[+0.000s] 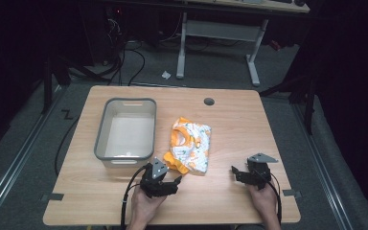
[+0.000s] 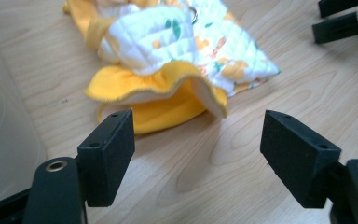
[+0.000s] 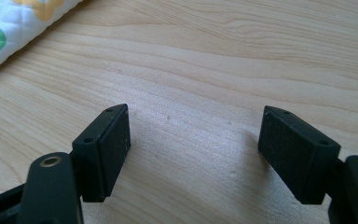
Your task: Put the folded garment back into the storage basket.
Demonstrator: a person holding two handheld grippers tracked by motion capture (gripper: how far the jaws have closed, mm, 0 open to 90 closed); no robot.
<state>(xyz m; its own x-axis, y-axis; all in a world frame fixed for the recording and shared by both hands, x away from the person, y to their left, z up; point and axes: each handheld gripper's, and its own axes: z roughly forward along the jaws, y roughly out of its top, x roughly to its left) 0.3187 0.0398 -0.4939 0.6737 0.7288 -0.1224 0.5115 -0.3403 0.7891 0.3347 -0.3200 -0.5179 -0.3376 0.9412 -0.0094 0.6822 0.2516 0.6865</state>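
Light wooden table (image 1: 230,124) standing in a dark room, grey bin (image 1: 125,129) sitting on its left half. Orange-and-white quilted garment (image 1: 189,145) lying just right of the bin. Left gripper (image 1: 167,178) hovering just short of its yellow hem, jaws spread, nothing between. Right gripper (image 1: 237,171) resting well apart to the right, jaws also gaping over bare wood.

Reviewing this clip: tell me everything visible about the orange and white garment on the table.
The small quilted white garment with orange trim is soft padded fabric printed with orange and green shapes. Its yellow-orange edging ruffles at the hem, and a small metal ring shows near the top. It lies crumpled and loosely folded, flat on the light wooden table, just right of the grey plastic bin, apart from it. The left tongs stand open just short of its hem, not touching it.
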